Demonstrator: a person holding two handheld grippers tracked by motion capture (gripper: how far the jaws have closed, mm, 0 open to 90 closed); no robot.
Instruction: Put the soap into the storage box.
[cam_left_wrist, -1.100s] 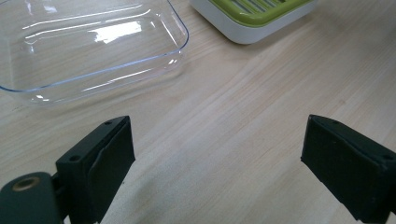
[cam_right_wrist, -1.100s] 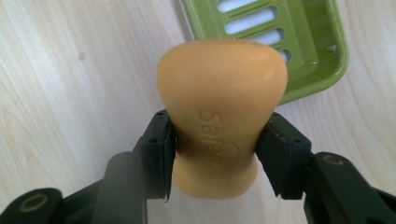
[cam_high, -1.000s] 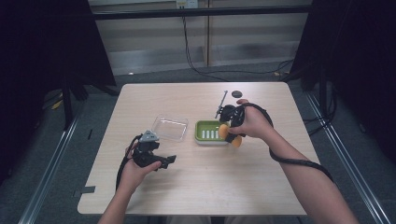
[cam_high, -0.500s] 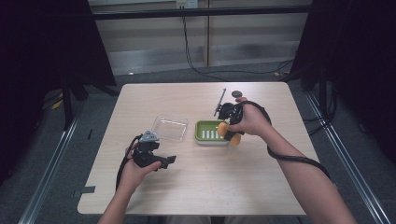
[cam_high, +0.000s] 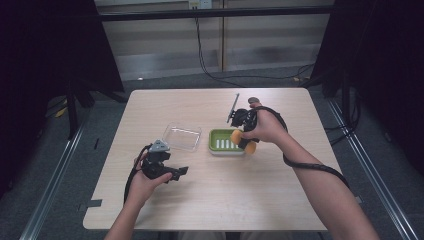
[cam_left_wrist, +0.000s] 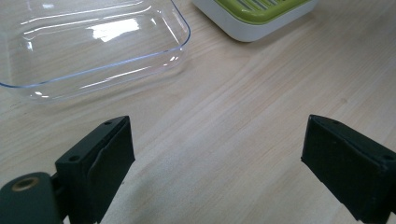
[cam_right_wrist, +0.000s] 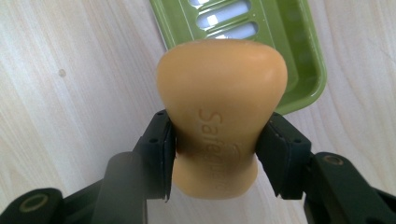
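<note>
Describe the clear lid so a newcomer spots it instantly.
On the wooden table, look just left of the green soap dish near the middle. The clear lid lies there, a shallow see-through rectangular tray with rounded corners, colourless where the dish is green and slotted.

My left gripper (cam_high: 181, 171): black body, grey three-cornered plate on top, black cable looping back beside the wrist; its two jaws are flat black blocks with small screw holes, plus a brass-ringed hole on the frame. My right gripper (cam_right_wrist: 215, 154): matching black jaws with screw holes, black cable coiling along the forearm. Forearms bare, no sleeves in view.
</note>
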